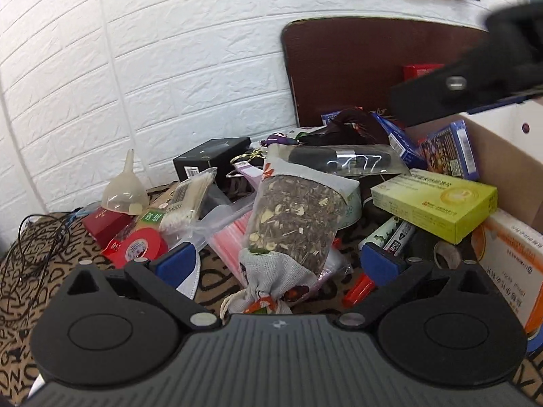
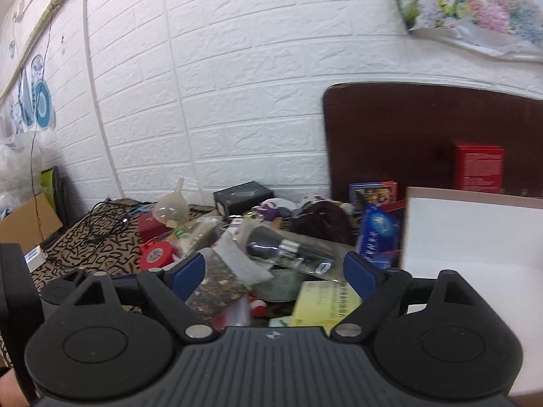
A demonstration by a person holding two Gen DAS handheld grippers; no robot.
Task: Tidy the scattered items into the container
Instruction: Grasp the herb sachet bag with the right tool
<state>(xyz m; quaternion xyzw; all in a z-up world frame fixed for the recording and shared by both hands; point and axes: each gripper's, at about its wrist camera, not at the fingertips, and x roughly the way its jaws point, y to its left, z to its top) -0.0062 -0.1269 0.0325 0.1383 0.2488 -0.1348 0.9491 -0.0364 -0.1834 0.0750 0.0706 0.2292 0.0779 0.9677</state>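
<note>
A heap of items lies on the patterned cloth [image 1: 30, 237]. A pouch of dried herbs [image 1: 295, 224] lies between the open jaws of my left gripper [image 1: 280, 263], untouched by them. Behind it are a black brush in a clear packet [image 1: 342, 161], a yellow-green box [image 1: 437, 200], a red tape roll [image 1: 142, 244] and a plastic funnel [image 1: 125, 186]. The cardboard container [image 1: 502, 156] stands at the right. My right gripper [image 2: 273, 276] is open and empty above the brush packet [image 2: 292, 249] and yellow box [image 2: 325, 302], beside the container's white wall [image 2: 475, 234].
A black box [image 1: 210, 159], cotton swabs [image 1: 193, 200], blue boxes [image 1: 448, 149] and a white-orange box [image 1: 512, 264] lie in the heap. A dark brown board [image 2: 424, 135] and red box [image 2: 478, 166] stand at the white brick wall. Black cables [image 2: 105, 224] lie at left.
</note>
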